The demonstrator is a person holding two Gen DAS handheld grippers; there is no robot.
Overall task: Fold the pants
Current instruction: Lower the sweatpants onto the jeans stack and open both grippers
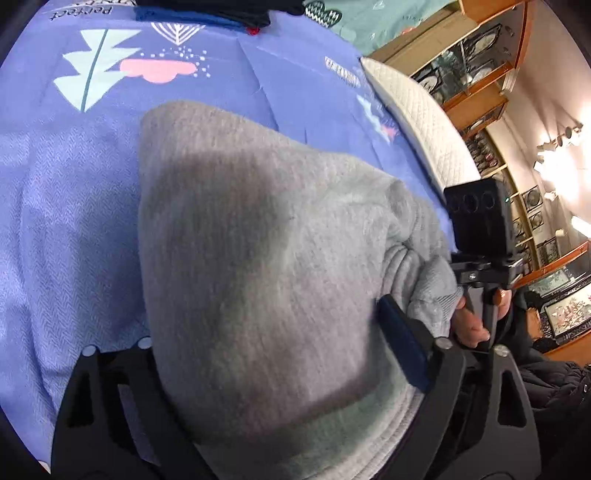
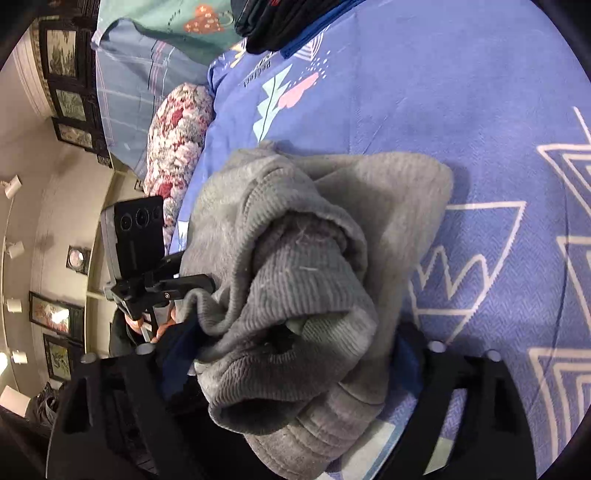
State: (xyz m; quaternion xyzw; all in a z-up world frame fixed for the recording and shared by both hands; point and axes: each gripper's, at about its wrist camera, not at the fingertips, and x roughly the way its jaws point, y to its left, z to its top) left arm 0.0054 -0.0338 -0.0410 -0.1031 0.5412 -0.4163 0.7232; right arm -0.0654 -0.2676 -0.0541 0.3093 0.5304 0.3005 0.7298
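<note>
The grey knit pants point(image 1: 258, 240) lie in a bunched, folded bundle on the blue patterned bedsheet point(image 1: 74, 184). My left gripper point(image 1: 266, 332) straddles the near end, and cloth fills the whole gap up to the blue pad point(image 1: 402, 343). In the right wrist view the pants point(image 2: 306, 280) show a ribbed cuff rolled up on top. My right gripper point(image 2: 291, 343) holds that crumpled end between its fingers, with the cloth squeezed against both pads. A hand point(image 1: 472, 325) holds the other gripper's handle, under its black camera block point(image 1: 476, 221), at the bundle's right edge.
A white quilted pillow point(image 1: 417, 122) lies along the bed's right side. A floral pillow point(image 2: 177, 140) lies beyond the pants, and a dark pile of clothes point(image 2: 280, 22) sits at the far end of the sheet. Wooden display shelves point(image 1: 480, 74) stand past the bed.
</note>
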